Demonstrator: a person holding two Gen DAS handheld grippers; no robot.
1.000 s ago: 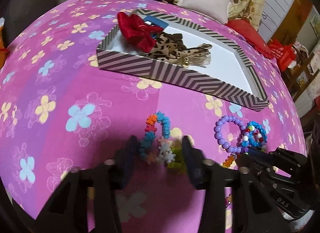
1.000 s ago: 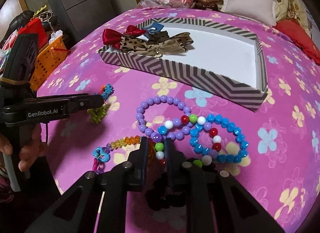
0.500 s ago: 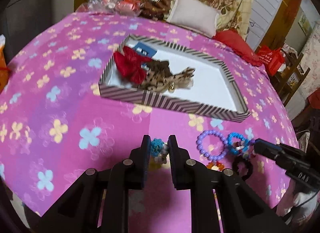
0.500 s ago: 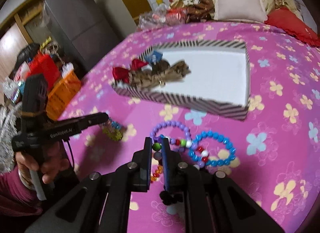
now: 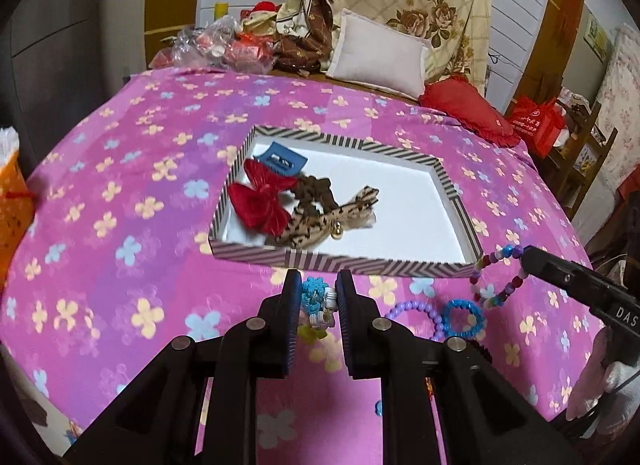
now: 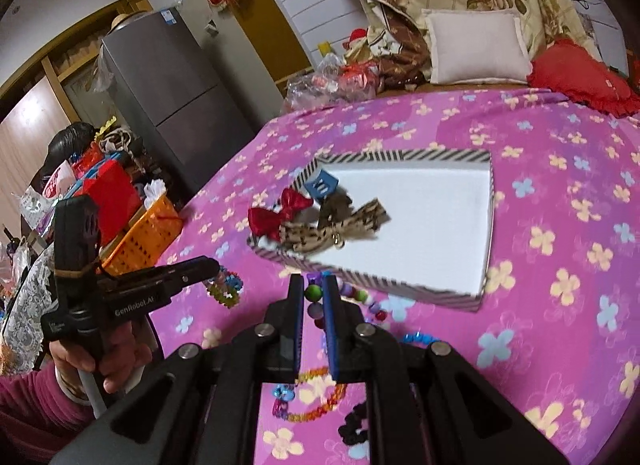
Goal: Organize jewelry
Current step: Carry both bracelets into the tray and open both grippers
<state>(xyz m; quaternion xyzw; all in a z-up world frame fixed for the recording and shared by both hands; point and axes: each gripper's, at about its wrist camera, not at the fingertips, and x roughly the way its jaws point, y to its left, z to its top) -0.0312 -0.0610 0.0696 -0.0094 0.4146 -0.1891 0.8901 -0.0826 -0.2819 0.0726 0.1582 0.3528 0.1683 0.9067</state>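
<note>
Both tongs loaded: L tongs grip knot band, R tongs clamp bead string. Box lies just ahead of both; your L sits nearer.

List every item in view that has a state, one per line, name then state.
left gripper: shut on the knotted bracelet
knotted bracelet: held clear of the cloth
right gripper: shut on the multicolour bead bracelet
multicolour bead bracelet: held, dangling
striped box: open, no lid, right half bare
red bow: lying in the box
leopard bow: lying in the box
purple bracelet: lying on the cloth
blue bracelet: lying on the cloth
</note>
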